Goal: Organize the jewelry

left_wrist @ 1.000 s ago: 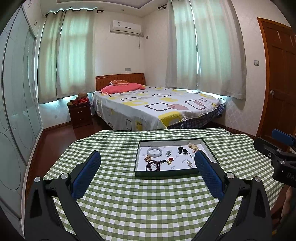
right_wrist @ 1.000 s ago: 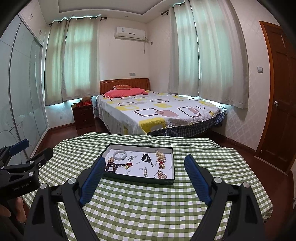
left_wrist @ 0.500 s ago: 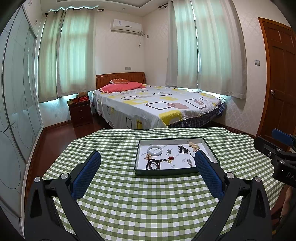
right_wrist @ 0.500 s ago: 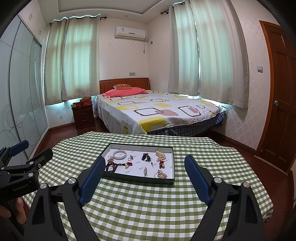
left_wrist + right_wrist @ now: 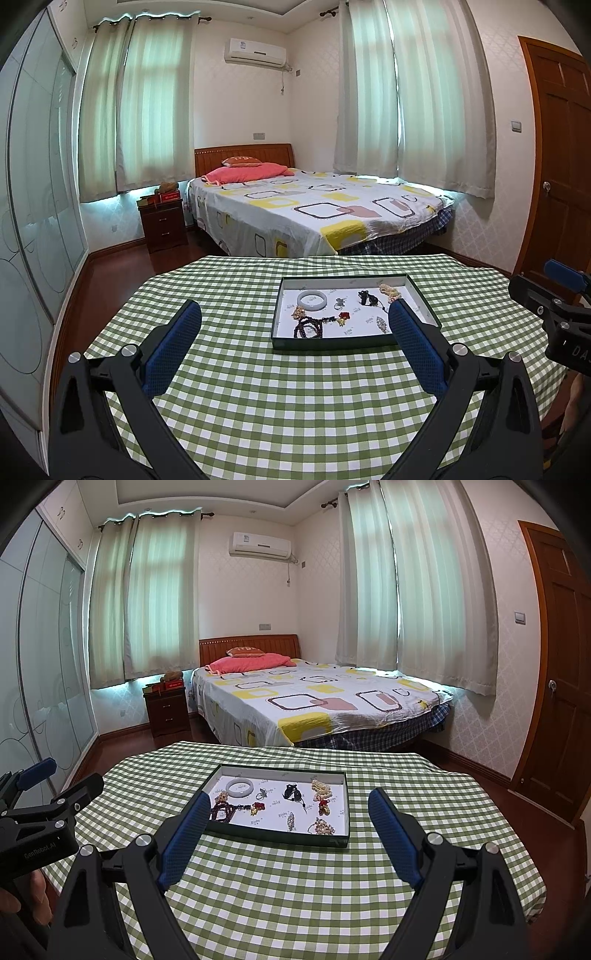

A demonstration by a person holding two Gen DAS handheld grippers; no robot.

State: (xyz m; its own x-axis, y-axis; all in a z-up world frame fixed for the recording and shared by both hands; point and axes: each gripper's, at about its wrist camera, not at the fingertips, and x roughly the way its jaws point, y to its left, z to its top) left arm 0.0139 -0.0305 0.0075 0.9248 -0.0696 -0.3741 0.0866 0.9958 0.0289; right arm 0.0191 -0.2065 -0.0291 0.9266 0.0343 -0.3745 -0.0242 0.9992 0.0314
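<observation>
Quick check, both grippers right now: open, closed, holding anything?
Left gripper: open, holding nothing, above the tablecloth short of the tray.
Right gripper: open, holding nothing, also short of the tray.

A green-and-white checked tablecloth [image 5: 295,387] covers the table. On it sits a dark green tray [image 5: 273,834] with a white floor. Inside, at 11 o'clock, lies a pale milky bangle [image 5: 240,787]; at 8 o'clock dark maroon beads [image 5: 221,811] with a red-and-gold charm; at 12 o'clock a black pendant [image 5: 291,792]; at 2 o'clock cream pearls [image 5: 320,789]. Both grippers' finger pads [image 5: 173,347] are blue on black frames. The bedspread [image 5: 317,206] is white with yellow and grey squares.
</observation>
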